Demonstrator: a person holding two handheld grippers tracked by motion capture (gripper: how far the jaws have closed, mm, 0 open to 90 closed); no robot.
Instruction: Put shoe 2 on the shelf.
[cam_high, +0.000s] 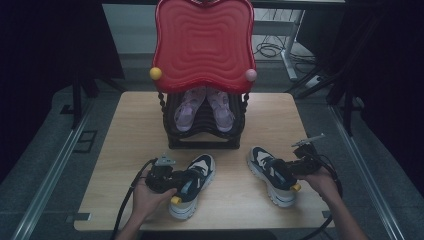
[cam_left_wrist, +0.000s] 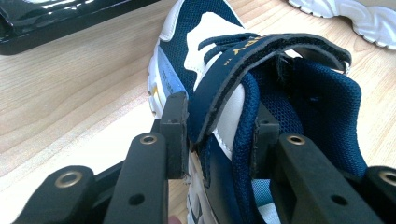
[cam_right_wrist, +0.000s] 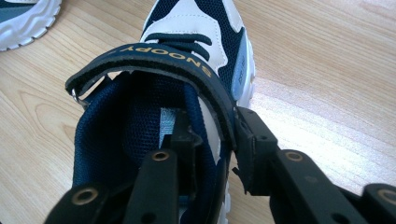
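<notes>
Evidently, a pair of navy-and-white sneakers is being gripped on the bench (cam_high: 125, 150), one shoe per hand. The left sneaker (cam_high: 192, 185) lies near the front edge, toe pointed toward the black rack (cam_high: 202, 135), and the left hand-held gripper (cam_left_wrist: 215, 140) is closed on its collar wall: one jaw is set outside the shoe, the other inside the opening, so the side wall and strap (cam_left_wrist: 261, 51) are pinched together. The right sneaker (cam_high: 272, 175) is placed well apart from the first, toe angled inward, and the right hand-held gripper (cam_right_wrist: 210, 135) is clamped the same way, one jaw down inside the blue lining, the other against the outer side by the strap end. Such a grip on the collar is likely chosen because the wall is thin and stiff enough to lift the whole shoe without crushing it. Both shoes are kept flat on their soles, so nothing is judged lifted yet. The rack is set at the back of the bench with a pair of lilac sandals (cam_high: 205, 107) already stored on its shelf, under a red tray-like top (cam_high: 202, 45); the sneakers are probably meant for it too. Both toes are aimed at the rack, which would let the shoes be slid in nose first. Care would be needed so the strap is not peeled open.
</notes>
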